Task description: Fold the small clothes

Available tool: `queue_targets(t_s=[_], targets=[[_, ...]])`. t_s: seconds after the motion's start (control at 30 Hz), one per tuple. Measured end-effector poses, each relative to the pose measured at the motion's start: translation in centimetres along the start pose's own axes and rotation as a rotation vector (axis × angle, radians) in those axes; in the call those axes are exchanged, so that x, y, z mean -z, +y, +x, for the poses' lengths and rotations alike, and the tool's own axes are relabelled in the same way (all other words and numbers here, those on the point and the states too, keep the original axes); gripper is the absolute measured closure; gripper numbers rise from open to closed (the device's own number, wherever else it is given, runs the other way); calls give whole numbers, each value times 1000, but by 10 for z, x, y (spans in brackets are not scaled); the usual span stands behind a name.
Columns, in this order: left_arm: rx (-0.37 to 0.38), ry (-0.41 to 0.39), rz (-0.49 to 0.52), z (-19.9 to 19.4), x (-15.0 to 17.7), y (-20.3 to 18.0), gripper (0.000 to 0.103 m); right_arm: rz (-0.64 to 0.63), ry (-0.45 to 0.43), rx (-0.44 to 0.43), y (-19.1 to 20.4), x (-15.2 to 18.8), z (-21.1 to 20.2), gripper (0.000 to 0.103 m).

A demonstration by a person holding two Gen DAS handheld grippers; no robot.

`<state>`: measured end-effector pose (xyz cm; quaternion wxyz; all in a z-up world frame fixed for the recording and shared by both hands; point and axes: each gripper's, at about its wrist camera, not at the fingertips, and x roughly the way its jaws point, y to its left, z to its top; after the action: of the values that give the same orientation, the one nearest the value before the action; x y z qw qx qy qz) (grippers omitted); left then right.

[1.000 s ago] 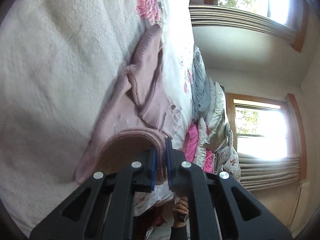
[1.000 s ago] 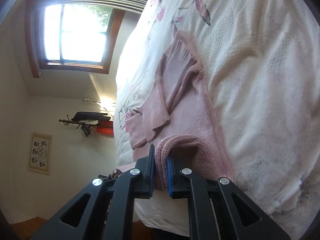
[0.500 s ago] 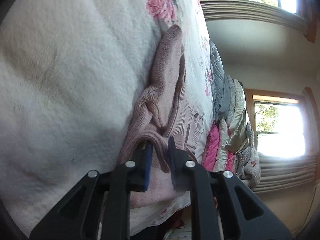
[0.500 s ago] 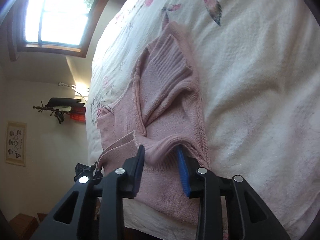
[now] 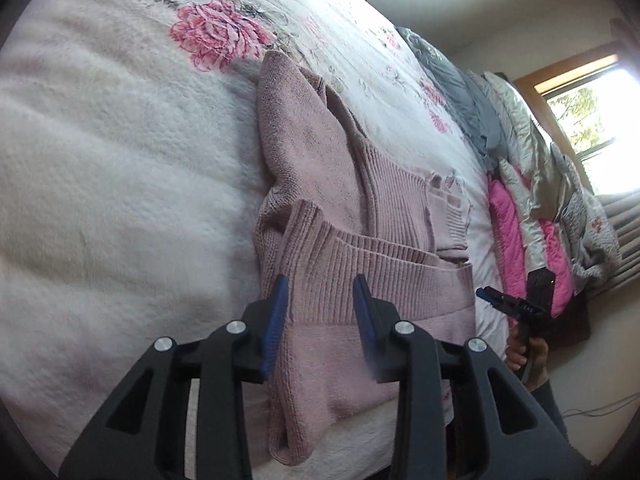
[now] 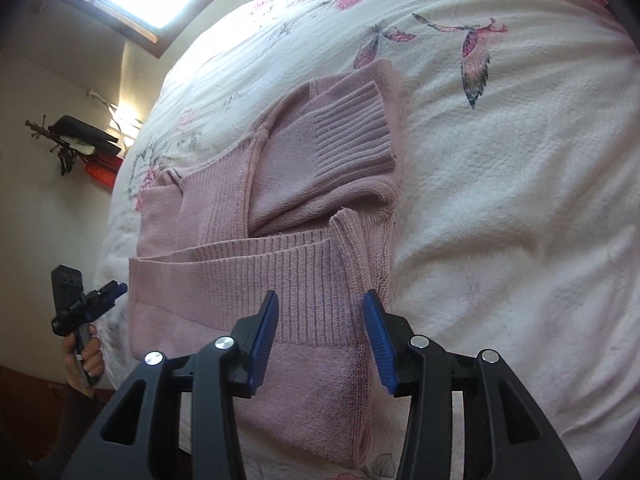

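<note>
We have the bed [image 6: 520, 208] spread ahead of both claws, its white floral cover bare on the outer side of each. Beyond the left claw, on the far side of the cover, a heap of grey, pink and pale bedding [image 5: 520, 184] is piled under a window.

The pink knitted sweater [image 6: 288, 184] lies flat on the cover, directly ahead of and under both claws. We judge the fold to be well along: both sleeves are turned in across the chest, and the ribbed hem [image 6: 256, 264] is brought up over the body, its edge lying just ahead of the fingertips. What may be left is a last smoothing or one more fold, then setting the bundle aside.

Our left gripper [image 5: 320, 300] stands wide, holding nothing, with the hem's left corner showing between its blue pads. Our right gripper [image 6: 322, 312] is likewise wide and empty over the hem's right corner. Neither pad pinches cloth; whether they touch it, we cannot tell.
</note>
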<state>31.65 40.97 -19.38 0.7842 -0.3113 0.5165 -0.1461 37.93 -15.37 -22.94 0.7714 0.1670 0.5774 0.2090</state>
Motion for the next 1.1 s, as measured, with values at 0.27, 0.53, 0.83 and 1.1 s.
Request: queue_targets(t_s=[0.27,0.53,0.83,1.1], targets=[[-26,38,42,15,-6,1,96,-11,8,33,-7,-8,23,60],[40,-44,48,-1,3,-4,100,-22,-71,12,-7,8,-2,93],[147,-147,77,-44,6,-28,101,-93,-151,-11,30,9,-43,93],[185,-228,124,-71,-38,-55,101,-129,-262,5,59,-31,-80,93]])
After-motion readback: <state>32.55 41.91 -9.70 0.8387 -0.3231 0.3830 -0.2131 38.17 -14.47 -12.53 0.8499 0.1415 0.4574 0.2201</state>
